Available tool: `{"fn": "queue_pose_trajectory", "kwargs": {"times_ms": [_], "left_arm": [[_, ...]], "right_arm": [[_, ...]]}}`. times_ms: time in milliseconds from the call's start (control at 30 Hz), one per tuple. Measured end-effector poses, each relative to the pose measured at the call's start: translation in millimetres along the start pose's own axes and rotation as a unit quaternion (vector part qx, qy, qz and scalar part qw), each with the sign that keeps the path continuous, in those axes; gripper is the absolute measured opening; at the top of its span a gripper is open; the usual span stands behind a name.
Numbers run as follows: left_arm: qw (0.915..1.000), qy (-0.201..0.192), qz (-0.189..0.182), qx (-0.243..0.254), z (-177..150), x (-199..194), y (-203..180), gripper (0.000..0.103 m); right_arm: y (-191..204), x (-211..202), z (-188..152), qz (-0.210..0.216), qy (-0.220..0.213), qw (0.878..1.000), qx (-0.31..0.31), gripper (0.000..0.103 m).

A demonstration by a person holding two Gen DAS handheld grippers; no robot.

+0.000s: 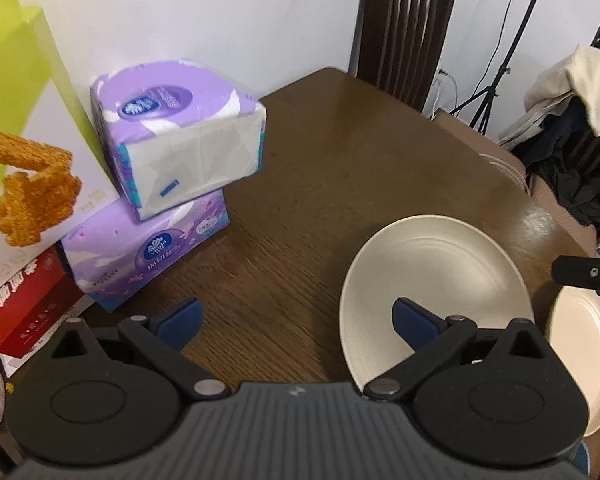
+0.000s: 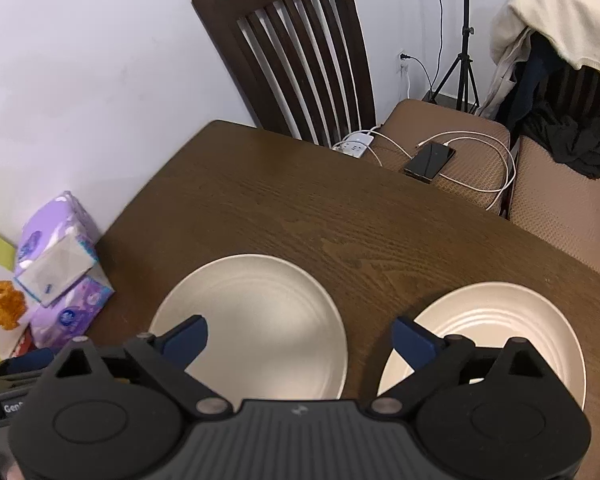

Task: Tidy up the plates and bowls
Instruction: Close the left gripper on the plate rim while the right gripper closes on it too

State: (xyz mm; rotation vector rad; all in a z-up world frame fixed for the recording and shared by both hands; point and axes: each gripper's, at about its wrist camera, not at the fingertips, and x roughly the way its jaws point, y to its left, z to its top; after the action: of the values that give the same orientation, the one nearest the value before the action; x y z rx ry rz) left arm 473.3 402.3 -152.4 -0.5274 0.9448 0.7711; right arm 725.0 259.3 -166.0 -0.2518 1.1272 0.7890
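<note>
Dark wooden worktop [image 2: 300,208] against a white wall. Two cream plates are seen side by side, apart: left plate [image 2: 256,320], right plate [image 2: 496,320]. Left hand-held gripper [image 1: 296,316] is held wide, empty, above bare wood beside the left plate. Right hand-held gripper [image 2: 300,332] is held wide, empty, over the gap between plates.

The right black gripper [image 2: 300,336] body hides the near rims of both round cream plates [image 2: 256,320] beneath it.
</note>
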Motion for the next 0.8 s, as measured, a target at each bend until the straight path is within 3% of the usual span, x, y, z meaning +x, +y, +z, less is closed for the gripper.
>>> {"fn": "queue_pose_trajectory", "kwargs": {"times_ms": [67, 167, 233, 367, 600, 800], "left_arm": [[1.0000, 0.006, 0.001, -0.002, 0, 8, 1, 0.102], [0.9999, 0.013, 0.000, -0.004, 0, 18, 1, 0.099], [0.9998, 0.019, -0.004, -0.004, -1, 23, 0, 0.089], [0.9994, 0.034, -0.009, -0.005, -3, 35, -1, 0.078], [0.9990, 0.041, -0.012, -0.008, -3, 49, -3, 0.073], [0.9984, 0.051, -0.018, -0.013, -4, 57, -4, 0.058]], "right_arm": [[-2, 7, 3, 0.000, 0.003, 1.000, 0.003, 0.096], [-5, 20, 1, 0.003, 0.014, 1.000, 0.003, 0.083], [-5, 29, -2, 0.006, 0.021, 1.000, -0.001, 0.076], [-7, 40, -7, 0.007, 0.026, 1.000, -0.002, 0.057], [-11, 56, -11, -0.007, 0.042, 0.999, -0.007, 0.043], [-17, 68, -15, -0.009, 0.054, 0.999, -0.003, 0.030]]}}
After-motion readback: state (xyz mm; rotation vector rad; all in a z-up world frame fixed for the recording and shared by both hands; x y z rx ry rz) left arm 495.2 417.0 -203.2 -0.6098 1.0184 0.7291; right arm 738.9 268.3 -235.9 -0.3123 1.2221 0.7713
